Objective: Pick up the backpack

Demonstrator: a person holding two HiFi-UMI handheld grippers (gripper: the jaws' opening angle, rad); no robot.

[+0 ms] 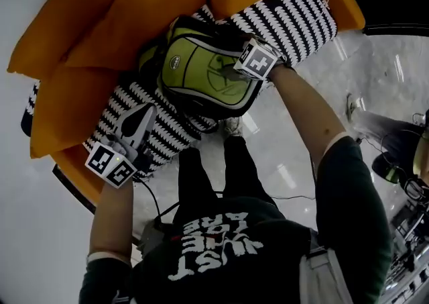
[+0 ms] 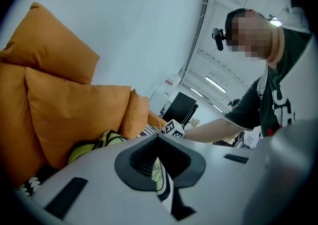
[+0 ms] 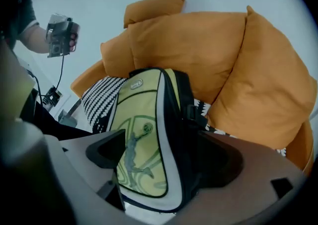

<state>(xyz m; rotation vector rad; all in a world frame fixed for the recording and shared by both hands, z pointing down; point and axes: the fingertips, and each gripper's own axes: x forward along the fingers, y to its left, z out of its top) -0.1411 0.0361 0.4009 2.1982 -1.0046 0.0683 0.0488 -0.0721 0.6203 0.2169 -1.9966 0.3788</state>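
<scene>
**A:** Your right gripper (image 1: pixel 231 71) is on the backpack (image 1: pixel 208 74). In the right gripper view its jaws stand wide, and the pack's end fills the space between them, with both pads against it. So you're pinching the bag by its thickness, one pad on the yellow-green front and the other on the black side.

**B:** The backpack lies on the black-and-white striped seat cushion (image 1: pixel 295 14) of the sofa. The orange cushions (image 1: pixel 134 7) are piled just behind it. Its printed front faces up toward your head camera, and your right forearm (image 1: pixel 308 108) reaches out straight over the pale floor (image 1: pixel 375 88).

**A:** From the right gripper (image 3: pixel 164 164), the backpack (image 3: pixel 144 139) rises up toward the orange cushions (image 3: pixel 198 45).

**B:** Your left gripper (image 1: pixel 142 116) is well apart from the bag, low over the near corner of the striped cushion and pointing up toward the pack. Its jaws are pressed nearly together, with only a thin slit between the pads, and they hold nothing.

**A:** Through that slit in the left gripper (image 2: pixel 159 162) view you only get a sliver of green fabric and striped cloth farther off. The right gripper's marker cube (image 2: pixel 174 128) shows just above the jaws.
</scene>
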